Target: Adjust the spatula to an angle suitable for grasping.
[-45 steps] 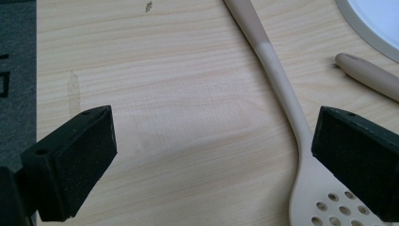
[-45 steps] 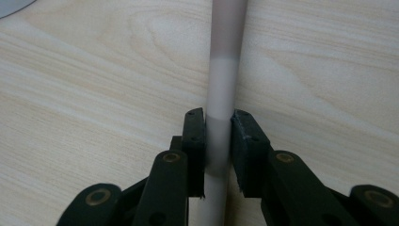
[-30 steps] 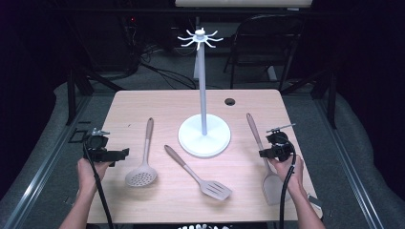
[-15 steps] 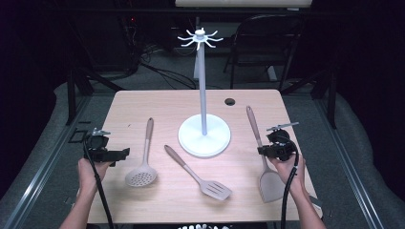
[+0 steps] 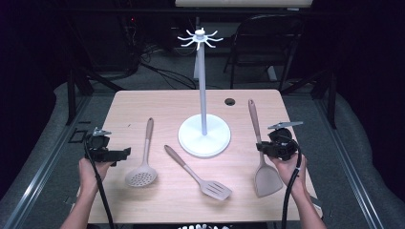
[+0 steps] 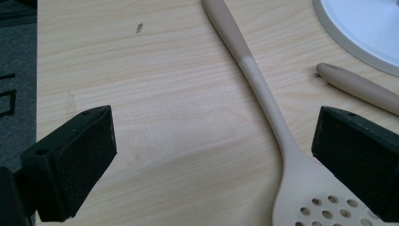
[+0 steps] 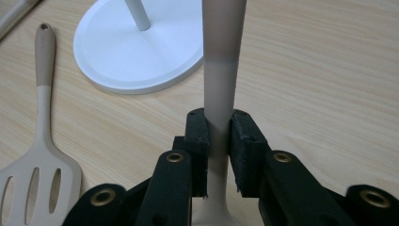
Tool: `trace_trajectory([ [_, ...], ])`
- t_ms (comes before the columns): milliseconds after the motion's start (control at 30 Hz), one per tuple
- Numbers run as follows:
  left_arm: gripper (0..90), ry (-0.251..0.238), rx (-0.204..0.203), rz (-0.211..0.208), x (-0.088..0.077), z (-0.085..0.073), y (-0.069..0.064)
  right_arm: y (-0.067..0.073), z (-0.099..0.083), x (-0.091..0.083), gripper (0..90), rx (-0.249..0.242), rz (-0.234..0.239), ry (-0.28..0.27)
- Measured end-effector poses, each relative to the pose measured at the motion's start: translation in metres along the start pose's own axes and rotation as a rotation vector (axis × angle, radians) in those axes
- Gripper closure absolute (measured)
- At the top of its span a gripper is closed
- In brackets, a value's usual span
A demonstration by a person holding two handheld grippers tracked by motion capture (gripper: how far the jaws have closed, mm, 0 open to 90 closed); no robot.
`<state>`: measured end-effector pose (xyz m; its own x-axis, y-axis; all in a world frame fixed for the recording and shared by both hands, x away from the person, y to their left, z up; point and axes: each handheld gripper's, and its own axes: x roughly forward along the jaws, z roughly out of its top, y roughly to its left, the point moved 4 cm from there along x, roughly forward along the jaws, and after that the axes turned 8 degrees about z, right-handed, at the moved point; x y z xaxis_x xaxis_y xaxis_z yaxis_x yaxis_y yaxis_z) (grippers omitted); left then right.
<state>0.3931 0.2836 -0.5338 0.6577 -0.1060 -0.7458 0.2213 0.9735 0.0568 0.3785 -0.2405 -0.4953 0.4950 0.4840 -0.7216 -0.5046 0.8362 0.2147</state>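
1. Compared with a second earlier, the right hand-held gripper [image 5: 263, 147] sits slightly higher and further from the desk's near edge, and the solid turner [image 5: 265, 177] it carries has come along, its blade now a little further up the desk; the left hand-held gripper [image 5: 125, 153] has not shifted.
2. The right hand-held gripper's jaws are clamped on the solid turner's handle, just above the blade, as the right gripper view shows, with the handle [image 7: 223, 61] running away from the jaws.
3. The left hand-held gripper's jaws stand wide apart with nothing between the pads [image 6: 87, 158], hovering beside the skimmer [image 5: 142, 176] near the desk's left edge.
4. Three utensils are on the desk [image 5: 143, 102]: the skimmer at left, the slotted turner [image 5: 216, 189] lying diagonally in the middle, and the solid turner at right, whose blade is close to the near right corner.
5. Bare wood lies between the skimmer and the left edge, and more across the far strip behind the stand's base.
6. One white hanging stand [image 5: 204, 136] rises at the centre, near the slotted turner's handle tip.
7. One small dark hole [image 5: 230, 101] sits near the far edge.
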Motion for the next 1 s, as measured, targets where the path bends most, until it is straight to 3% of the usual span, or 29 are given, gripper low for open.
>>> trace_trajectory([
  [567, 0.4, -0.042, 0.012, -0.017, -0.005, 0.004, -0.009, 0.024, 0.013, -0.007, 78.6, -0.096, 0.006, -0.073],
  [1000, 0.4, -0.064, 0.018, -0.024, -0.009, 0.009, -0.015, 0.041, 0.022, -0.005, 78.6, -0.164, 0.022, -0.090],
])
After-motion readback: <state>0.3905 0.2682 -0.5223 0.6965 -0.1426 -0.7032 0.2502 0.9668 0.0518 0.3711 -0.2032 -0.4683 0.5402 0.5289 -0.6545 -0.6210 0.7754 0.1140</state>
